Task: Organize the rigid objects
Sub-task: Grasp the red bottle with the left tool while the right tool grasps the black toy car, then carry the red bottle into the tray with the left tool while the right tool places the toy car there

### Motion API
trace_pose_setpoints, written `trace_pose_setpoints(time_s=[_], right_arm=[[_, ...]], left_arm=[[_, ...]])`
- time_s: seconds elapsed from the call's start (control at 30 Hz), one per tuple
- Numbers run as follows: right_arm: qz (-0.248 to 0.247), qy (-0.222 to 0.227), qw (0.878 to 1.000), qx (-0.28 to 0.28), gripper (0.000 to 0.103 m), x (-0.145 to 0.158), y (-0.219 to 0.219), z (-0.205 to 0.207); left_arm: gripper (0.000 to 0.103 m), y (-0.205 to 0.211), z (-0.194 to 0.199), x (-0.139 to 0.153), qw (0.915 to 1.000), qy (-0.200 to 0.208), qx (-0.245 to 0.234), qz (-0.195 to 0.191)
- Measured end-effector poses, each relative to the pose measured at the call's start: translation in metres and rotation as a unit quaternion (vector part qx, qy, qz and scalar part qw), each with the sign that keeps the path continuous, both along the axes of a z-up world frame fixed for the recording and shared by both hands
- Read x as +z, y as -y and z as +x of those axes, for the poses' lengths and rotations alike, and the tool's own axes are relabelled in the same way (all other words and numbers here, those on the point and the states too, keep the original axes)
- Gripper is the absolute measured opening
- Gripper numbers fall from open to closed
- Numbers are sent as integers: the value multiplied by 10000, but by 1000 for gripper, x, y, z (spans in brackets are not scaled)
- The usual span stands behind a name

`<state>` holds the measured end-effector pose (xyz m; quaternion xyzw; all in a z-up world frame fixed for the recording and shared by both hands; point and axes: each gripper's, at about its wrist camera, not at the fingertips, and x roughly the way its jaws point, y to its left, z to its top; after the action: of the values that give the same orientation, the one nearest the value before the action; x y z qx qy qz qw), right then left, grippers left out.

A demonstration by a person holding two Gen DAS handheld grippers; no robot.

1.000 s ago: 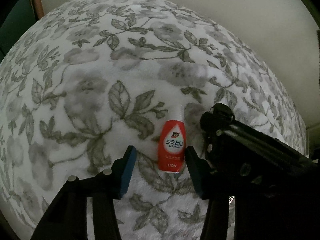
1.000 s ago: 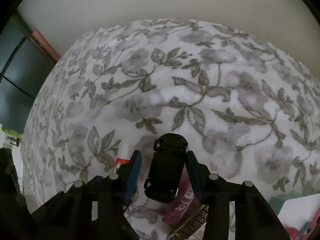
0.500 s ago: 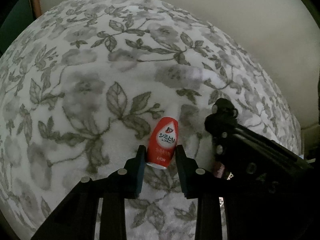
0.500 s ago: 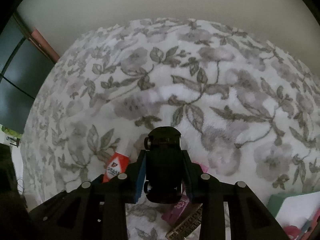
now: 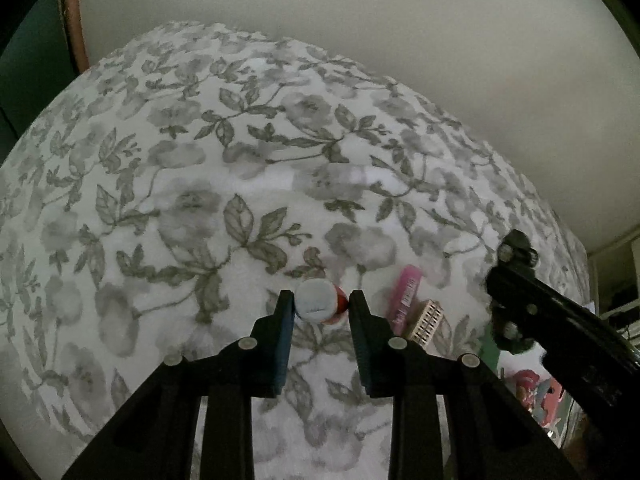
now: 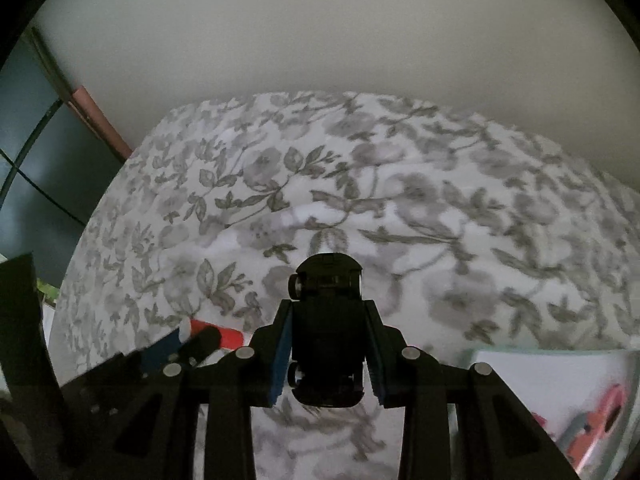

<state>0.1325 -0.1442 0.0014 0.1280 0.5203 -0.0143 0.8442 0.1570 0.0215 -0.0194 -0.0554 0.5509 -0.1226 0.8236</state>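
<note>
My left gripper [image 5: 320,305] is shut on a small red bottle [image 5: 318,307], its pale base turned toward the camera, lifted above the floral blanket [image 5: 200,184]. My right gripper [image 6: 328,320] is shut on a black toy car [image 6: 327,328], held above the blanket [image 6: 400,216] with its underside up. The left gripper with the red bottle [image 6: 218,334] also shows at the lower left of the right wrist view. The right gripper's body [image 5: 540,320] shows at the right of the left wrist view.
A pink tube [image 5: 406,294] and a small patterned box [image 5: 428,320] lie on the blanket right of the left gripper. A pale green bin [image 6: 560,392] with pink and red items stands at the lower right. A wall rises behind the bed; a dark window [image 6: 36,168] is at left.
Both grippers closed on their objects, the left on the red bottle and the right on the toy car, then lifted them off the blanket. The bottle has tipped base-first toward the camera.
</note>
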Motion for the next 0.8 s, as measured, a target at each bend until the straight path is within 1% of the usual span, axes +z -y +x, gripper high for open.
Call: trace_pose_setpoints(time_s=[0.2,0.4,0.47,0.53,0.67,0.73,0.8], right_arm=[[108,202,9993,-280,35,17,24,-40],[216,318,9967,-718,35,22,55,-87],[213,365,9954,-865,35,22,65,-102],[328,447,9934,-1005,35,20,76,-117],[256,336,9893,-1400,35,18,100,-146],[272,304,9870,-1552,35,20,108,-158],[173,265,9847,-1714,35,23,117,-171]], left_arm=[[29,17,-15,13,9997,113,-234,10],[29,30,-34,35,9983,381,-435,31],[29,35,-40,42,9977,443,-511,-26],[29,39,-46,48,9970,498,-580,-83],[29,51,-60,60,9955,634,-691,-98],[29,56,-66,65,9948,678,-747,-133],[29,63,-74,71,9937,754,-821,-133]])
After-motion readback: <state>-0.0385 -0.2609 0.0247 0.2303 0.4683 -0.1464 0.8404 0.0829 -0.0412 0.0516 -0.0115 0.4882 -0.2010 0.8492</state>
